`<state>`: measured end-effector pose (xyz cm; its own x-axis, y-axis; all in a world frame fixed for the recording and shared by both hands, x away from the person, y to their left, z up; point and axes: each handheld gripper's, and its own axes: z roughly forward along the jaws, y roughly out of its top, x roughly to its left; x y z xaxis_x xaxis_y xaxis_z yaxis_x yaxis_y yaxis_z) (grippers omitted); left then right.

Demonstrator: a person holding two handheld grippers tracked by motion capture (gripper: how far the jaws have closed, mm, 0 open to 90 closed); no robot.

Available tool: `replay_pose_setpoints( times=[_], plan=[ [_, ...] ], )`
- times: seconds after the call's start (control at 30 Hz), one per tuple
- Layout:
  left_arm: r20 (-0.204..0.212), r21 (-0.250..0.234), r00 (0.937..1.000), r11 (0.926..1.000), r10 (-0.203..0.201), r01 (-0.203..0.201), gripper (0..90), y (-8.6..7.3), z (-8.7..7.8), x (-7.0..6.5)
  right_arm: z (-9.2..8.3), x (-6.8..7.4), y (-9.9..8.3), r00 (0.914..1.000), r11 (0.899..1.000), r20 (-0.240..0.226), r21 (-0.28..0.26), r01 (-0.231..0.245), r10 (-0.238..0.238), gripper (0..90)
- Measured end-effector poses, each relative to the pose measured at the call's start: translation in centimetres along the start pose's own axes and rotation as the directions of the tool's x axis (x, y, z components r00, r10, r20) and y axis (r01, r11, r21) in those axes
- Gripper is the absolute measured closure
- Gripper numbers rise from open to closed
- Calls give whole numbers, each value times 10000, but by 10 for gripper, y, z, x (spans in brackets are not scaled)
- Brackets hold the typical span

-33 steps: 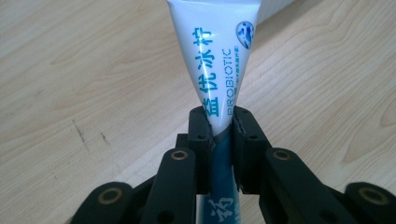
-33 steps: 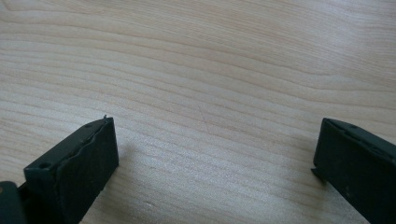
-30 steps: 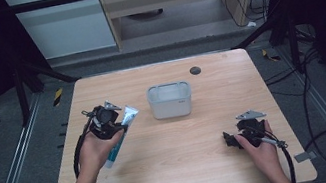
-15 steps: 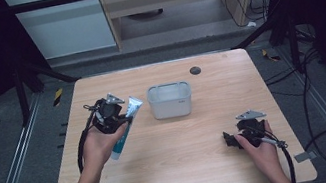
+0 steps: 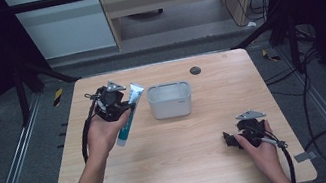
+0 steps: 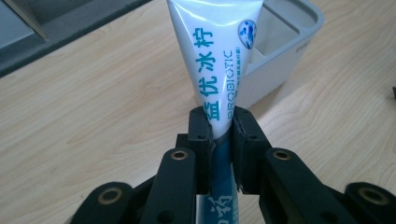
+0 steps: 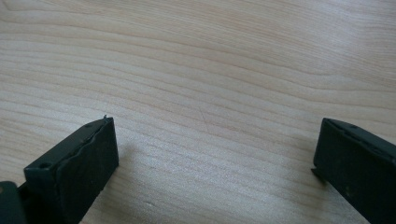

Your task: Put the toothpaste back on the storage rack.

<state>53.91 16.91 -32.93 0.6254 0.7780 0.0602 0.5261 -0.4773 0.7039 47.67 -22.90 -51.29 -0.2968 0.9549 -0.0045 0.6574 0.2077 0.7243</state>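
The wooden table takes up the middle of the high view, its pale grain running side to side. Near the table's centre, slightly toward twelve o'clock, stands a grey rectangular bin, open at the top. A small dark round disc lies on the table toward twelve o'clock of the bin, well apart from it.

At nine o'clock of the bin, the left claw is held above the table in the person's left hand. Its jaws are clamped on a white and teal tube, pinching it across its body. In the high view the tube slants, its flat crimped end pointing toward one o'clock and lying just beside the bin's near-left corner, its lower end reaching toward seven o'clock past the hand. In the left gripper view the tube rises from between the two black pads, its blue print facing up, with the bin behind it at one o'clock.

The right claw rests at about four o'clock on the table, well apart from the bin, under the person's right hand. In the right gripper view its jaws stand wide apart over bare wood, with nothing between them.
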Motion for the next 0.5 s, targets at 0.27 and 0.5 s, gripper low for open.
replay_pose_setpoints(
  times=[0.27, 0.5],
  plan=[
    [42, -431, 9999, 9990, 130, -128, 789, 12, 0, -6, 0, 0, 0, 10000, 10000, -1, 1, -4, 4, 4],
    [58, -570, 9998, 9982, 200, -196, 789, 21, -1, -9, 0, 0, 0, 10000, 10000, 25, 1, -27, 27, 4]
  ],
)
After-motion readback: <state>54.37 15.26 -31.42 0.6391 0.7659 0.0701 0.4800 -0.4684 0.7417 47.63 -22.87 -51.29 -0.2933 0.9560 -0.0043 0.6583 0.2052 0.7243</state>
